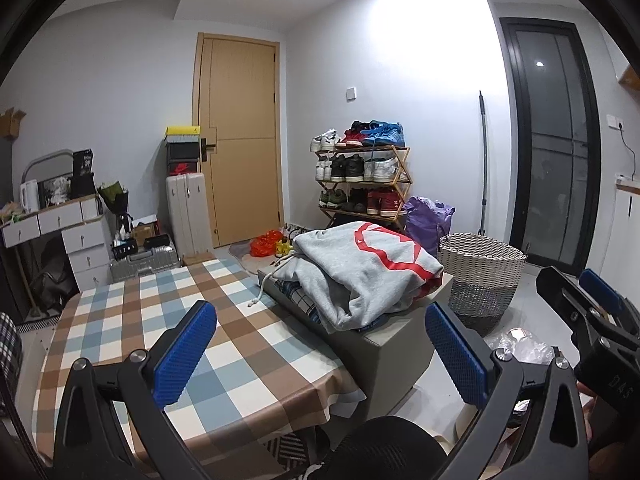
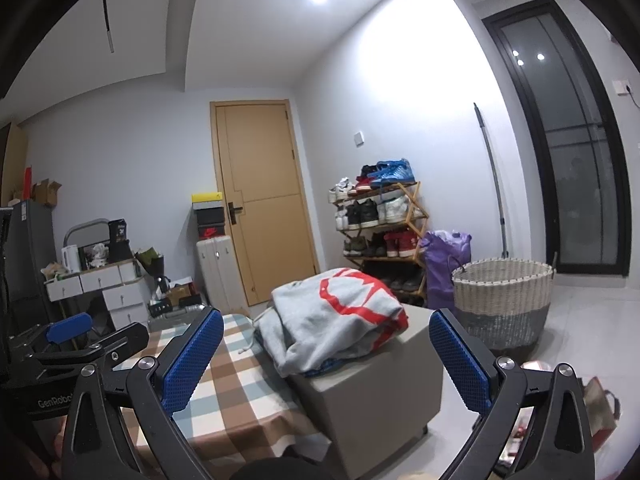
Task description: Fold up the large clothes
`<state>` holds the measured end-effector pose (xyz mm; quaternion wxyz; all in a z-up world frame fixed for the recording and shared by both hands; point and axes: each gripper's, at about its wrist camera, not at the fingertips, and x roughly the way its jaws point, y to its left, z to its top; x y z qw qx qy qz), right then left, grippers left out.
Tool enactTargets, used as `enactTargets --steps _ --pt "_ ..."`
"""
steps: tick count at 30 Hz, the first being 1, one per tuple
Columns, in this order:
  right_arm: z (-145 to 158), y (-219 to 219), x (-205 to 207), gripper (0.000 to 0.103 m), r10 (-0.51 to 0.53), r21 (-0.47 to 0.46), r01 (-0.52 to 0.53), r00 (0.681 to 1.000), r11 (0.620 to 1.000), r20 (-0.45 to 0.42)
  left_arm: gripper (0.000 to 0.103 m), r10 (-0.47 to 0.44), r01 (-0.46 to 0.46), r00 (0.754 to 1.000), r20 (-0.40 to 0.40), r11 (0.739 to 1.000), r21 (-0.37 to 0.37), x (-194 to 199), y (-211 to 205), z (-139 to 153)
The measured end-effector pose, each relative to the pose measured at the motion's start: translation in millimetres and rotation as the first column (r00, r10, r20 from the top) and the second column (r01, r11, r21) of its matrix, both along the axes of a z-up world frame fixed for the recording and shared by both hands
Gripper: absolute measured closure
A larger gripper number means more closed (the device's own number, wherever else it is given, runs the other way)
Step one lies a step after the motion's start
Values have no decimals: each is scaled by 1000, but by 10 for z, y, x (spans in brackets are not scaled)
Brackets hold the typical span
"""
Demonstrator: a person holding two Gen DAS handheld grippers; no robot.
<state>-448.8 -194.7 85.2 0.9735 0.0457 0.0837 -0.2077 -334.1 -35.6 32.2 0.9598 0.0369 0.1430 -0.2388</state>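
Table: a table under a brown, blue and white checked cloth [image 1: 168, 320] fills the left wrist view from 7 to 10 o'clock; its top shows nothing lying on the part in view.
Stool: a grey cube-shaped stool [image 2: 384, 392] stands touching the table's edge, at 5 o'clock in the right wrist view.
Basket: a round woven basket, pale above and grey below [image 2: 504, 304], sits on the floor at 3 o'clock, apart from the stool.
Garment: a large grey sweatshirt with a red print and a white drawstring [image 1: 368, 268] lies in a loose, roughly doubled heap on the stool, over a blue plaid cloth [image 1: 300, 300] that peeks out beneath. It sits at centre, just toward 1 o'clock, in the left wrist view.
Stage: the heap fits either a pile waiting to be folded or one set down after folding; its slack edges lean toward the former, though I cannot settle it.
Left gripper [image 1: 320, 344]: jaws spread wide, holding nothing, short of the sweatshirt.
Right gripper [image 2: 326, 360]: likewise gaping and empty, beside the left one.
Handling: if the sweatshirt is to be folded, the fleece looks thick and floppy, so pinch only its top layer at two well-separated edge points, keep the plaid cloth out of the bite, and mind the dangling drawstring.
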Motion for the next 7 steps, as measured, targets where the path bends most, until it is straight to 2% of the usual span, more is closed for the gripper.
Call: enactTargets --steps 7 --pt "10 -17 27 0 2 17 -2 1000 1000 -7 1 -26 26 1000 3 999 -34 7 45 -2"
